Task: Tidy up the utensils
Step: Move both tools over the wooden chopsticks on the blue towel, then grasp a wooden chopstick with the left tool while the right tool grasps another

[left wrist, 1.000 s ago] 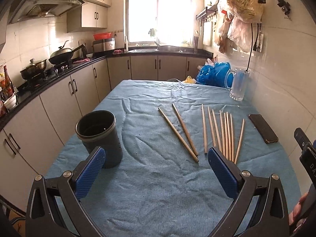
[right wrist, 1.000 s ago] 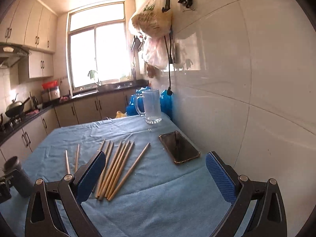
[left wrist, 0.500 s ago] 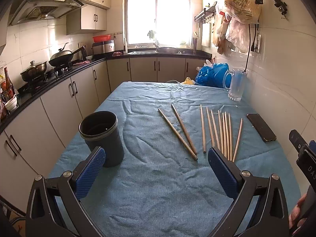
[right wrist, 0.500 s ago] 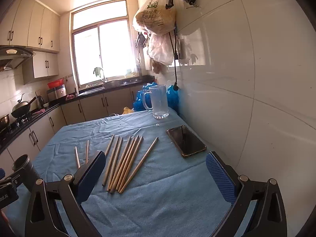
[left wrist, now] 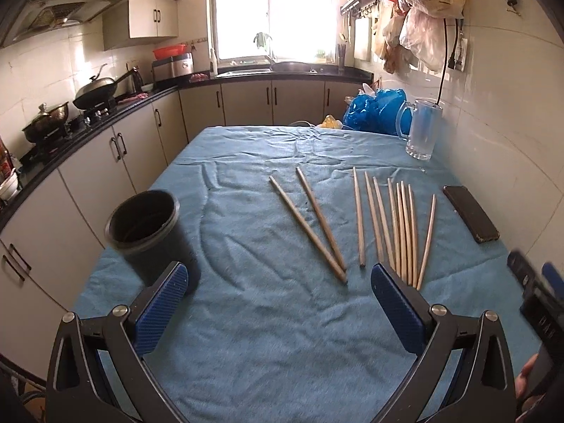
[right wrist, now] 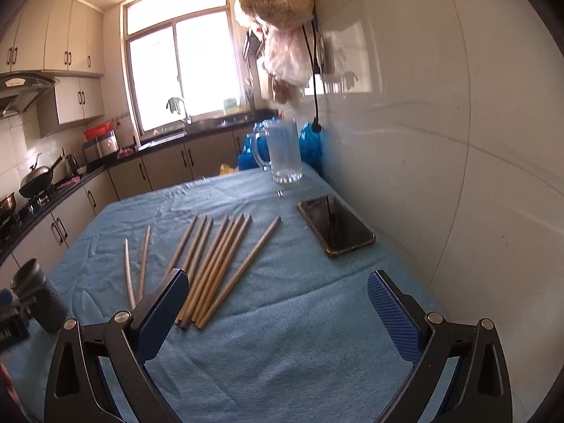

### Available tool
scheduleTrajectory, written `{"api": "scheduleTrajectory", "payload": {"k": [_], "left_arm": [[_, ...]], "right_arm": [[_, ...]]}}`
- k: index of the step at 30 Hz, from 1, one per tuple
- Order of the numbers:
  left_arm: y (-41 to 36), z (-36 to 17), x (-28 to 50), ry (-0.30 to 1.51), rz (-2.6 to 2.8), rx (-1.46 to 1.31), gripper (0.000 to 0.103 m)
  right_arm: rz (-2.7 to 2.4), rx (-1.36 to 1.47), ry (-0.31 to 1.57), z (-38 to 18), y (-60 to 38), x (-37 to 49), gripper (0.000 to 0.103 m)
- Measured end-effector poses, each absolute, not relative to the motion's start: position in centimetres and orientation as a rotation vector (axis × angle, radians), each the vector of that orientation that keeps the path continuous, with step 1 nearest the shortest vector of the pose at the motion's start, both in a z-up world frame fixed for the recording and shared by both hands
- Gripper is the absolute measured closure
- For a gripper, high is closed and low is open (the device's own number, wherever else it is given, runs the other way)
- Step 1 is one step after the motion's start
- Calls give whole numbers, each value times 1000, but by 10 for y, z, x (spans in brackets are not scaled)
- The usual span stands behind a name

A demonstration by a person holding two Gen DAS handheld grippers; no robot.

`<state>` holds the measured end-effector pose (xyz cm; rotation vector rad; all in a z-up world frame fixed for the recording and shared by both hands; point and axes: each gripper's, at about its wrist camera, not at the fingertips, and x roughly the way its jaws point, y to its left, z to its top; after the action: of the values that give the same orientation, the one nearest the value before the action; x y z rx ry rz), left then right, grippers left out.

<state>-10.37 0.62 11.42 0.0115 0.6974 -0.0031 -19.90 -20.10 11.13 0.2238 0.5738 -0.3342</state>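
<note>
Several wooden chopsticks point(left wrist: 398, 225) lie in a loose row on the blue tablecloth point(left wrist: 268, 335), with two more chopsticks point(left wrist: 310, 222) angled to their left. A dark round holder point(left wrist: 148, 232) stands upright near the table's left edge. My left gripper point(left wrist: 278, 292) is open above the cloth, nothing between its blue pads, the holder just beyond its left pad. In the right wrist view the chopsticks point(right wrist: 215, 264) lie ahead and left of my open right gripper point(right wrist: 278, 299), and the holder point(right wrist: 35, 289) shows at far left.
A black phone point(right wrist: 335, 225) lies near the tiled wall on the right. A glass mug point(right wrist: 283, 151) and blue bags point(left wrist: 373, 111) sit at the table's far end. Kitchen counters with pots point(left wrist: 95, 91) run along the left. Bags hang on the wall point(left wrist: 423, 10).
Both grippers have moved a little forward and lower toward the table; the chopsticks and holder look nearer. Nothing on the table has moved.
</note>
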Motion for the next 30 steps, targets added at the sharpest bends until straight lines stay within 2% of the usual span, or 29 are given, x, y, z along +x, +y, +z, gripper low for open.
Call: {"api": "scheduleTrajectory", "payload": {"k": [9, 11, 12, 14, 15, 18, 22, 30], "left_arm": [[-17, 127, -18, 779, -77, -34, 1], [-23, 125, 5, 810, -99, -58, 10], [-26, 122, 15, 824, -105, -61, 18], [-31, 114, 36, 863, -106, -65, 23], [-32, 107, 50, 893, -93, -75, 29], [-31, 86, 80, 969, -82, -126, 37], [-30, 59, 109, 1034, -46, -126, 50], [-31, 28, 142, 1103, -14, -80, 51]], "right_arm": [[-276, 265, 708, 85, -232, -170, 0], [-253, 273, 728, 81, -235, -163, 0], [-239, 276, 734, 80, -236, -160, 0], [-207, 285, 749, 78, -239, -150, 0], [-190, 289, 757, 77, -240, -145, 0], [-133, 304, 789, 75, -242, -127, 1], [-83, 311, 834, 70, -249, -95, 8], [-80, 351, 979, 45, -266, -23, 25]]}}
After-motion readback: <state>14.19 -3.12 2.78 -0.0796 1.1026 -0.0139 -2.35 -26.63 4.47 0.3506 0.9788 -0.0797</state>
